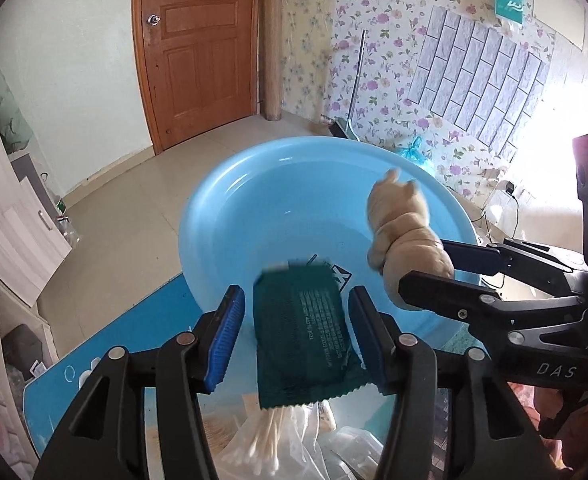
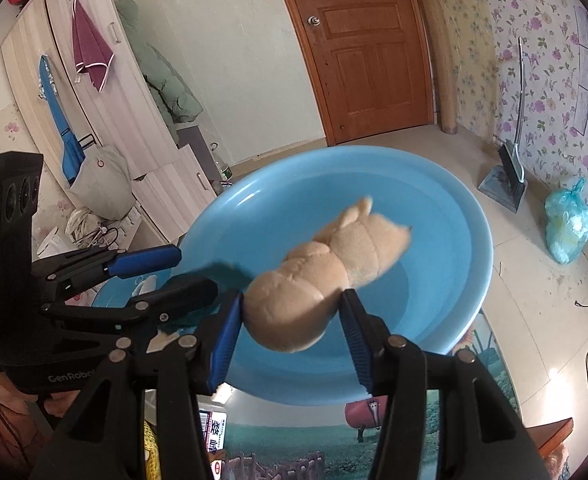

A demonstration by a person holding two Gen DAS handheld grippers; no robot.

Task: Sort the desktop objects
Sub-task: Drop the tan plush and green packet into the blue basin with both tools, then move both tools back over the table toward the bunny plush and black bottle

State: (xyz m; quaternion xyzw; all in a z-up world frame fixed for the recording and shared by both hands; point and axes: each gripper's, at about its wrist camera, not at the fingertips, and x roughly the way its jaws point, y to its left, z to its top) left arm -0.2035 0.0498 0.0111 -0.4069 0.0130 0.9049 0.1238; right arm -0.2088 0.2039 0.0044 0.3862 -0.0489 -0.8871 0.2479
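Left wrist view: my left gripper stands with its blue pads spread wide, and a dark green packet sits between them, blurred, its far end over the near rim of the blue basin. The packet seems to touch the right pad only; I cannot tell whether anything grips it. At 2 o'clock my right gripper reaches in with a tan plush toy over the basin's right side. At 6 o'clock, below the packet, a clear bag of cotton swabs lies on the blue table.

Right wrist view: my right gripper has its pads parted about the plush toy's rounded end, the toy blurred and pointing toward 1 o'clock above the basin. At 9 o'clock my left gripper shows with fingers apart, the green packet a smear beside its tip. A wooden door stands at 12 o'clock.
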